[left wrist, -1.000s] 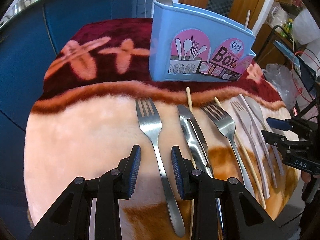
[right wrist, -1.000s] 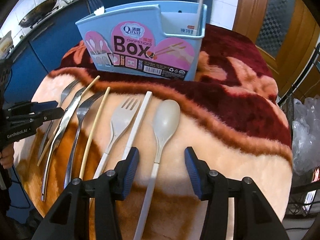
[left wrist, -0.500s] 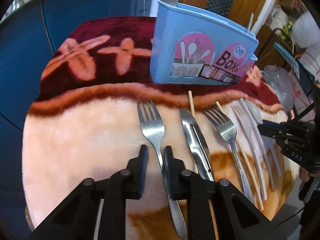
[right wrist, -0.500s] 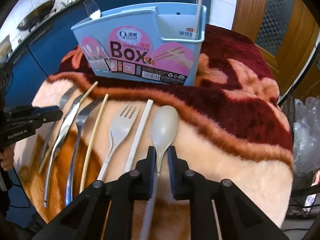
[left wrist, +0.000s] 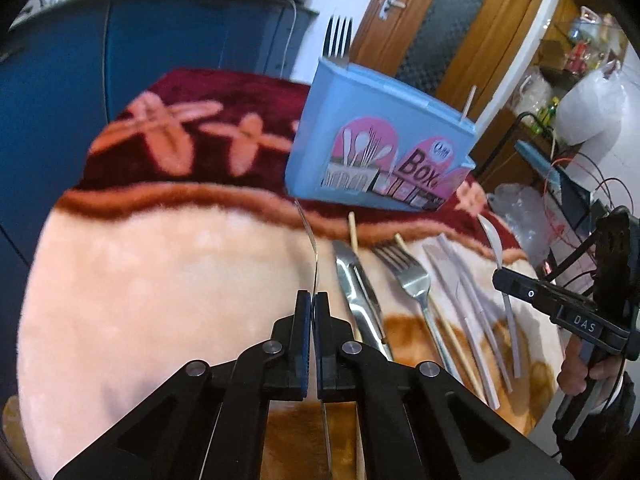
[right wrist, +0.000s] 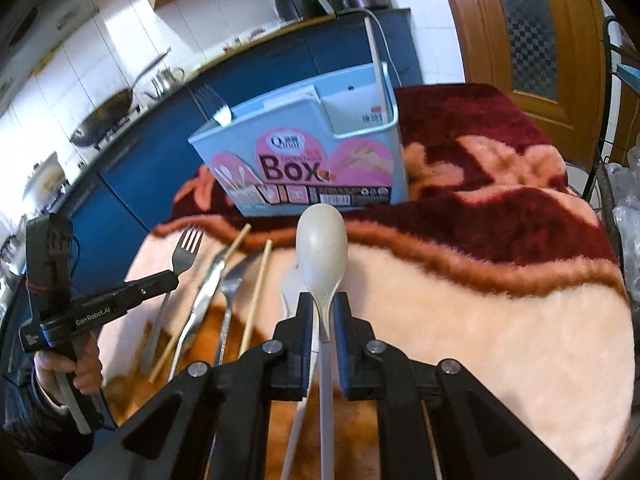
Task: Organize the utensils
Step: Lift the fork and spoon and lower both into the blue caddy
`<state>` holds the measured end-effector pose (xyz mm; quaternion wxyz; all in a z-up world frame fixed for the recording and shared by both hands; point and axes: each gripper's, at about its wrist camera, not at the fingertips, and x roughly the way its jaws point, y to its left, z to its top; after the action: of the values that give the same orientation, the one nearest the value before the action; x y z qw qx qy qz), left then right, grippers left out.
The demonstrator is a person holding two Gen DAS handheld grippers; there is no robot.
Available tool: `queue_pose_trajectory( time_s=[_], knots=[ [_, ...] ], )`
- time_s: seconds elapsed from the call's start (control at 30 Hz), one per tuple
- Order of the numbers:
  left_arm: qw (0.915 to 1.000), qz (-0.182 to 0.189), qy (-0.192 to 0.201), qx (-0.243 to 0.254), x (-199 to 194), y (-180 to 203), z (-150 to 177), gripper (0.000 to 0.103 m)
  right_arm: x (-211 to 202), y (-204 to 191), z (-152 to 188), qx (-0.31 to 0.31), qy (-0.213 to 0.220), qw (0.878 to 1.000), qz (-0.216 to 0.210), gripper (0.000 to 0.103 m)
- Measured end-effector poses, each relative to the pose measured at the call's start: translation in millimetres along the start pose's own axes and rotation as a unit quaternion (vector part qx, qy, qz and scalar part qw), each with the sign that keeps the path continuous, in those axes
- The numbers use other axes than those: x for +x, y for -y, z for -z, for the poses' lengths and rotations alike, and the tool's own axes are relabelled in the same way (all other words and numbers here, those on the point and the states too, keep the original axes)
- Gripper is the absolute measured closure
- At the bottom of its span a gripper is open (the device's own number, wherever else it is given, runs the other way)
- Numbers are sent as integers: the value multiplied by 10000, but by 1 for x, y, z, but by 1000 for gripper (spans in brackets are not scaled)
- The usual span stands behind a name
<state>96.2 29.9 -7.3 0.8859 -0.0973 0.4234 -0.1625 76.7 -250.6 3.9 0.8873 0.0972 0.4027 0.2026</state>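
Note:
My left gripper [left wrist: 312,300] is shut on a metal fork [left wrist: 310,236], lifted off the blanket and seen edge-on; the fork also shows in the right wrist view [right wrist: 185,246]. My right gripper [right wrist: 322,306] is shut on the handle of a beige plastic spoon [right wrist: 321,240], raised with its bowl forward. The blue chopsticks box [right wrist: 304,160] stands behind on the dark red part of the blanket, with a fork [left wrist: 337,40] and a chopstick [right wrist: 375,56] standing in it. The box also shows in the left wrist view [left wrist: 380,148].
On the fluffy blanket [left wrist: 160,280] lie a metal knife [left wrist: 356,296], a metal fork [left wrist: 412,280], wooden chopsticks [right wrist: 256,288], a beige plastic fork and a white chopstick [left wrist: 464,288]. Blue cabinets [left wrist: 180,40] stand behind; a wooden door [right wrist: 532,24] is at the right.
Both grippers closed on their utensils and lifted them off the blanket: the left on the metal fork, now turned edge-on, the right on the beige spoon.

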Motion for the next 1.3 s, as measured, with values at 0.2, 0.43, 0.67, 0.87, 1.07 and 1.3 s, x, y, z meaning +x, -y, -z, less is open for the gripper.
queue_pose_trajectory(
  time_s=[0.2,0.43,0.67,0.87,1.07,1.3],
  knots=[
    [9981,87,614,12,-25,5,-6,102,-16,-4,1,-18,642,9979,-92,91],
    [9867,-100,1612,199,-53,21,-21,102,-33,-12,-5,-181,1317,9911,99,91],
    [9736,-81,2261,290,-62,35,-56,102,-44,-17,-19,-255,1710,9848,137,92],
    [9554,-140,2931,332,-64,47,-83,102,-49,-19,-32,-313,1900,9812,138,97],
    [9396,-234,3400,309,-55,55,-109,102,-51,-20,-41,-494,2024,9778,227,101],
    [9212,-432,3850,357,-37,61,-126,101,-42,-11,-43,-410,1898,9807,231,100]
  ],
)
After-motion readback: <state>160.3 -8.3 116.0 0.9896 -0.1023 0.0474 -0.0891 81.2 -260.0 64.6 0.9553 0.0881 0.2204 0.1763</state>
